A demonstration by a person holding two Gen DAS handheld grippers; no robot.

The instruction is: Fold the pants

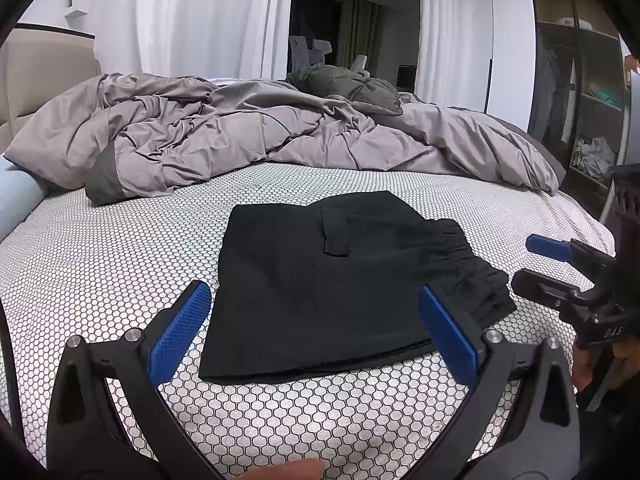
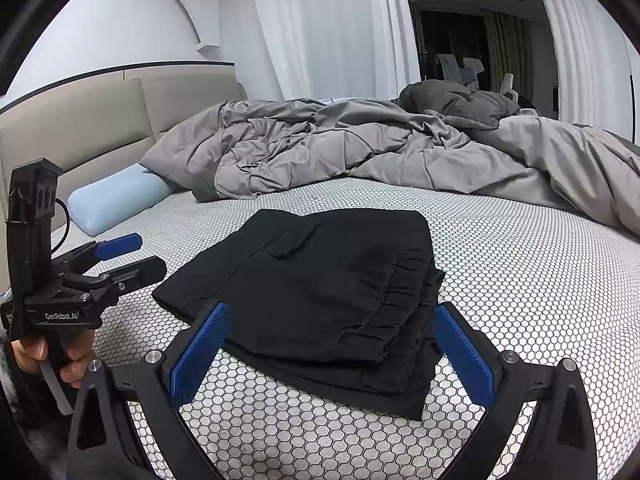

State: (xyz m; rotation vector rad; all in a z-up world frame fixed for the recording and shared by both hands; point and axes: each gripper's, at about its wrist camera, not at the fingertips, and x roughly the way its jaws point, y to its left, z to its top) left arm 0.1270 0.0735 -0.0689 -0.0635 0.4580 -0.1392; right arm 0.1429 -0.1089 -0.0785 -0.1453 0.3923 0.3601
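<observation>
Black pants [image 1: 320,280] lie folded into a compact rectangle on the hexagon-patterned bed sheet [image 1: 120,248], pocket flap up and the gathered waistband at the right. They also show in the right wrist view [image 2: 328,292]. My left gripper [image 1: 316,332] is open and empty, held just above the near edge of the pants. My right gripper [image 2: 332,344] is open and empty, over the waistband end. Each gripper shows in the other's view: the right one [image 1: 536,264] at the far right, the left one [image 2: 132,256] at the far left, both open.
A crumpled grey duvet [image 1: 248,136] covers the far half of the bed. A light blue pillow [image 2: 116,196] lies by the beige headboard [image 2: 100,120]. White curtains [image 1: 200,16] hang behind. A wardrobe with shelves [image 1: 580,100] stands at the right.
</observation>
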